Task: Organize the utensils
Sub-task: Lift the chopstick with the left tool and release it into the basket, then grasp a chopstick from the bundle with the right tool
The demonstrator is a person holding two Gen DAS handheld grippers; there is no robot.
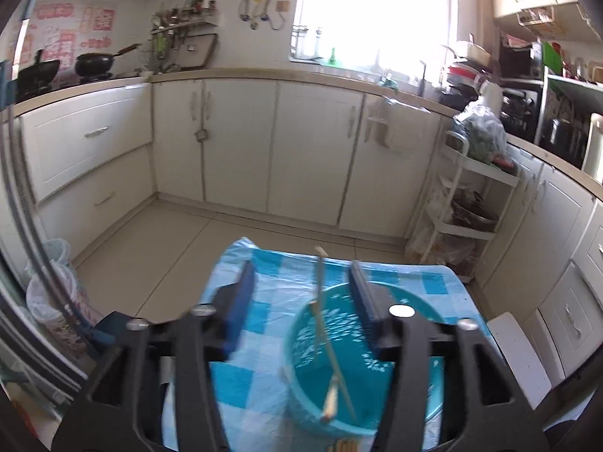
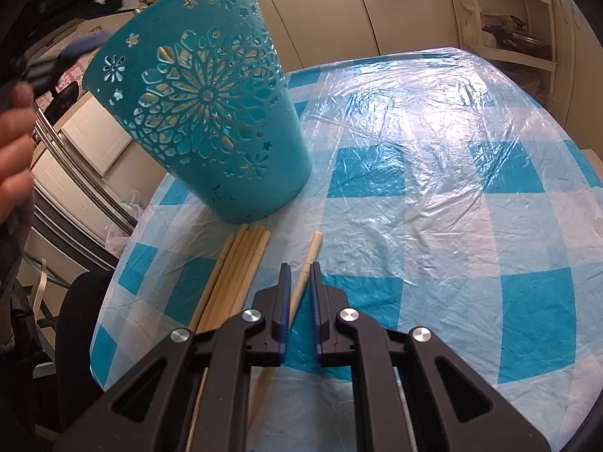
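White kitchen cabinets and a tiered white rack lie beyond the desk, which is covered with blue-checked plastic. On its left half stands a teal perforated basket holding two chopsticks, with a bundle of loose chopsticks just near of its base. Left tongs hover spread apart above the basket rim; right tongs straddle a single chopstick, slightly apart, contact unclear.

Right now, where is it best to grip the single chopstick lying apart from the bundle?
Probably grip the single chopstick on its thicker upper half, from above, fingers across its width. It lies flat on the checkered tablecloth, apart from the chopstick bundle; the right gripper already straddles it.
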